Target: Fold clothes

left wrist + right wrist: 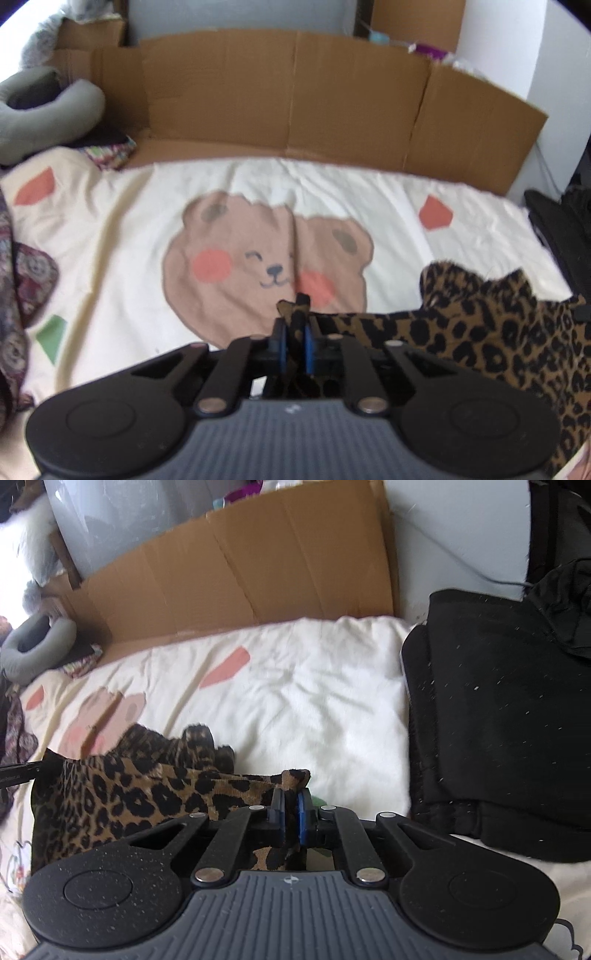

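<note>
We've got the left gripper (295, 338) and right gripper (291, 812) each pinching the leopard-print garment (480, 332) over the bear blanket (258, 192), so let's keep that edge taut and level as we lay it.

blk gripper (295, 332), blue pads (307, 343), silver screws

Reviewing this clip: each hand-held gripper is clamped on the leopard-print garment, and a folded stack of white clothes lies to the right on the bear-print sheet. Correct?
Not quite. The folded stack is black, not white; the right wrist view shows it at the right. The rest holds: the left hand-held gripper and the right hand-held gripper are each shut on the leopard-print garment, over the bear-print sheet.
</note>
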The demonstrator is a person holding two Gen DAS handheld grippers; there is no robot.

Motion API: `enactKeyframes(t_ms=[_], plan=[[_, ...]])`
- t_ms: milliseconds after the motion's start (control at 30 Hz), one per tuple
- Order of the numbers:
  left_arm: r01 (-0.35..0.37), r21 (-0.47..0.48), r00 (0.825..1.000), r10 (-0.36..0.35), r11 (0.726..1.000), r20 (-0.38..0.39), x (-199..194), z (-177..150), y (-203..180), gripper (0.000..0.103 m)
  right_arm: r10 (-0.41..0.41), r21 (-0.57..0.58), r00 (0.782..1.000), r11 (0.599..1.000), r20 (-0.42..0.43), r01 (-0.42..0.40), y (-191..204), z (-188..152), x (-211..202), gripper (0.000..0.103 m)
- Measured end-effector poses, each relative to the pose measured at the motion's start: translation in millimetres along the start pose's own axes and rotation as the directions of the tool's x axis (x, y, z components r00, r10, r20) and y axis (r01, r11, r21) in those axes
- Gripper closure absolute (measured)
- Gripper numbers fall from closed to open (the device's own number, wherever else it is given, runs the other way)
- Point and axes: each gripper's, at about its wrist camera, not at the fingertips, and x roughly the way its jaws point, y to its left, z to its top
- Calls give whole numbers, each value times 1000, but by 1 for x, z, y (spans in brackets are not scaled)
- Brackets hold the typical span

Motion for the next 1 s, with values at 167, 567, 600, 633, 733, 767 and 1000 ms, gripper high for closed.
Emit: enactKeyframes(t_ms=[167, 567, 600, 633, 733, 767, 1000], plan=[[19, -25, 998, -18, 1000, 54, -23, 14, 1, 93, 1, 14, 999, 1000, 51, -2, 1, 2, -20, 99], [34, -15, 991, -32, 999, 127, -30, 48, -8, 93, -23, 51, 991, 999, 134, 16, 1, 18, -38, 99], [35, -15, 991, -33, 999, 128, -28, 50, -9, 93, -26, 54, 991, 998, 133, 19, 0, 18, -37, 99], [35, -10, 991, -33, 999, 128, -26, 52, -10, 93, -32, 55, 991, 998, 131, 25, 0, 18, -36, 99], [36, 8, 992, -37, 999, 118, -17, 55, -14, 93, -48, 58, 992, 997, 120, 42, -2, 18, -32, 99], [37, 8, 993, -37, 999, 111, -13, 56, -14, 93, -52, 61, 992, 997, 116, 45, -3, 19, -31, 99], [29, 0, 999, -29, 1000, 35, 22, 52, -10, 93, -70, 63, 994, 996, 85, 65, -5, 21, -14, 99]])
